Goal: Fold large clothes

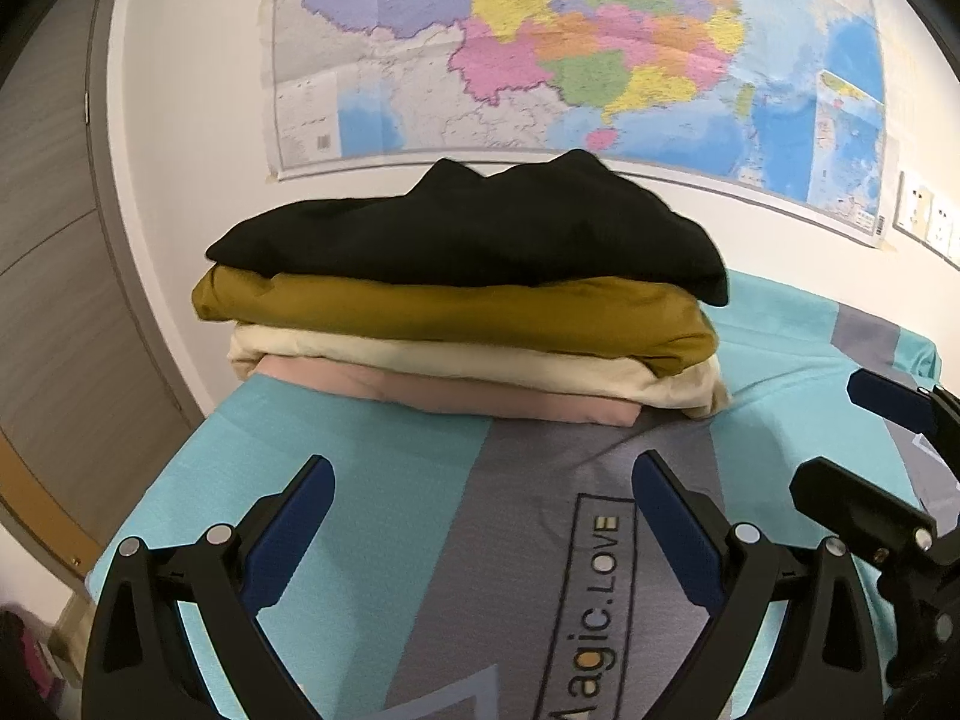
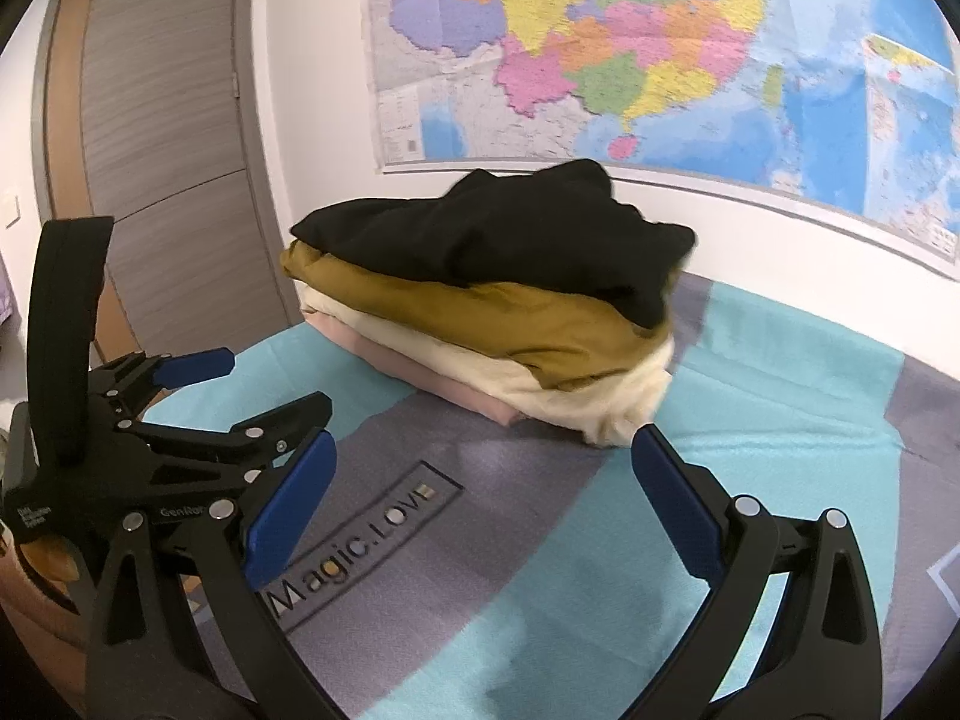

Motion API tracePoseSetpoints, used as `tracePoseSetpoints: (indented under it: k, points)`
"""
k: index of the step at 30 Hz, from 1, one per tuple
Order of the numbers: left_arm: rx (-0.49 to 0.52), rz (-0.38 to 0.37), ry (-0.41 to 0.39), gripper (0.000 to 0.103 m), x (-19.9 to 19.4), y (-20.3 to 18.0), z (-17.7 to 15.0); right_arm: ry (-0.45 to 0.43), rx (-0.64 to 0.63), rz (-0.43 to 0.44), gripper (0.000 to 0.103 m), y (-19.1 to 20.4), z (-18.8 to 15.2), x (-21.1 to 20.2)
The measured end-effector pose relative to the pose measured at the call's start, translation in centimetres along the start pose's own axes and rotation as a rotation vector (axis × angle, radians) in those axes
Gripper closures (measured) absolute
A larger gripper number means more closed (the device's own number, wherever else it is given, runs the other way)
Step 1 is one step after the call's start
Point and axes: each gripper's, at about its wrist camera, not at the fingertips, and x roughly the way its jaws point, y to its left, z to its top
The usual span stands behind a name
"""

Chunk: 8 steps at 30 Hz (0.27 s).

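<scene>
A stack of folded clothes stands at the far end of the bed: a black garment (image 1: 480, 228) (image 2: 510, 234) on top, a mustard one (image 1: 456, 312) (image 2: 540, 324) under it, then a cream one (image 1: 480, 366) (image 2: 570, 390) and a pink one (image 1: 480, 399) (image 2: 432, 372) at the bottom. My left gripper (image 1: 483, 474) hovers open in front of the stack, nothing between its fingers. My right gripper (image 2: 483, 450) is open too and empty, close to the stack's near corner. Each gripper shows in the other's view: the right gripper (image 1: 864, 438) and the left gripper (image 2: 264, 384).
The bed wears a turquoise and grey sheet (image 1: 390, 510) (image 2: 780, 390) printed "Magic.LOVE". A large coloured map (image 1: 570, 48) (image 2: 660, 48) hangs on the white wall behind the stack. A grey wooden door (image 2: 162, 138) stands at the left. Wall sockets (image 1: 927, 216) sit at the right.
</scene>
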Motion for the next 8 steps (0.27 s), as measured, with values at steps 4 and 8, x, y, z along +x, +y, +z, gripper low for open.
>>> tracePoseSetpoints:
  k: [4,8]
  points:
    - [-0.006,-0.073,0.09,0.007,1.6,-2.1,-0.5,0.025,0.046,-0.07,0.006,-2.3,-1.2,-1.5]
    - [0.014,-0.151,0.155,0.007,3.2,-6.0,-1.1,0.082,0.123,-0.215,0.006,-6.1,-3.5,-3.9]
